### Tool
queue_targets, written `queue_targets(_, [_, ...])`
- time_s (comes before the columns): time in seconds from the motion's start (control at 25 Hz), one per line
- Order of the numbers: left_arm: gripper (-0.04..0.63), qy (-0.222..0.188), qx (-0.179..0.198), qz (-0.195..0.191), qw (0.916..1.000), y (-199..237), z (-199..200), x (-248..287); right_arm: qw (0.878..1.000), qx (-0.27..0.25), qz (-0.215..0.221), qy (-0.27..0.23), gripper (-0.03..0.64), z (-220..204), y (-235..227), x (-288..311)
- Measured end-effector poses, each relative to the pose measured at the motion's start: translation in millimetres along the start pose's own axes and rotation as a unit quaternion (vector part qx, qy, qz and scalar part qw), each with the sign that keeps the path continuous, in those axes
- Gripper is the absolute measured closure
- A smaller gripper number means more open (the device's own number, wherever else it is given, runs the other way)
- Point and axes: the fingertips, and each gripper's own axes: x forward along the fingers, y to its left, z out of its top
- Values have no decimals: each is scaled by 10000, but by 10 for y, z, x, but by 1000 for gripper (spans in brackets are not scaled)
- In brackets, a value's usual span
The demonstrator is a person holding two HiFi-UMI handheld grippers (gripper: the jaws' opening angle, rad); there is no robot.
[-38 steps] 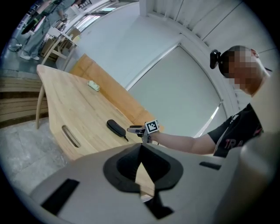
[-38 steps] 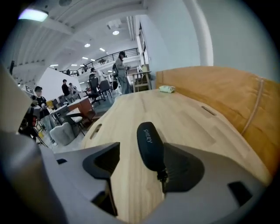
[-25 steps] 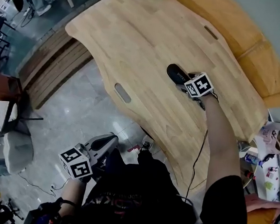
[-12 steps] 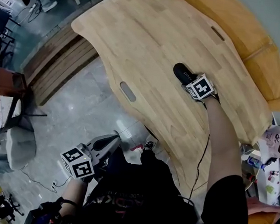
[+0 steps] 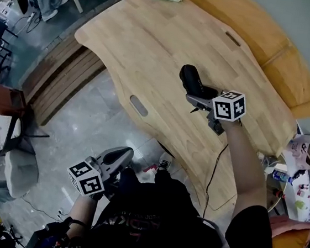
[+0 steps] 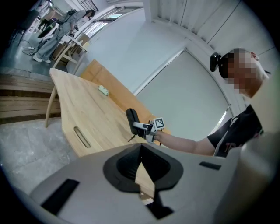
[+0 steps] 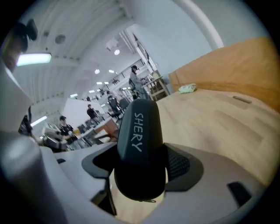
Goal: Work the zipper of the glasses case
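- Wood table (image 5: pixel 154 37), busy hall behind. Where's the case?
- Case (image 7: pixel 139 148) is up off the table, on end between the right gripper's (image 7: pixel 140 175) jaws. They are closing on its sides, likely to steady it for the zipper.
- And the left gripper (image 6: pixel 140 162)?
- Pressed together, empty, low by the lap, well apart from the case. I'd guess it will take the pull.
- See the zipper?
- Hardly. Only the lettered face shows; the track is turned away, and the pull is too small to tell.
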Motion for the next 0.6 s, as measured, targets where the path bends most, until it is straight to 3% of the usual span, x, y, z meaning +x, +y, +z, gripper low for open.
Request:
queue_targets(0.2, [568,-298,126,-372,9988,-50,257,-23,9862,428,1422,-729,276,287,1066,-150])
queue_targets(0.44, [298,-719,-39,-1139,9909,-208,691,-23,9554,633,2691,-1035,276,366,2201,-283])
queue_targets(0.6, [232,-916,122,-1592,9829,-391,1008,-14,9482,621,2973,-937,276,295,2715,-230])
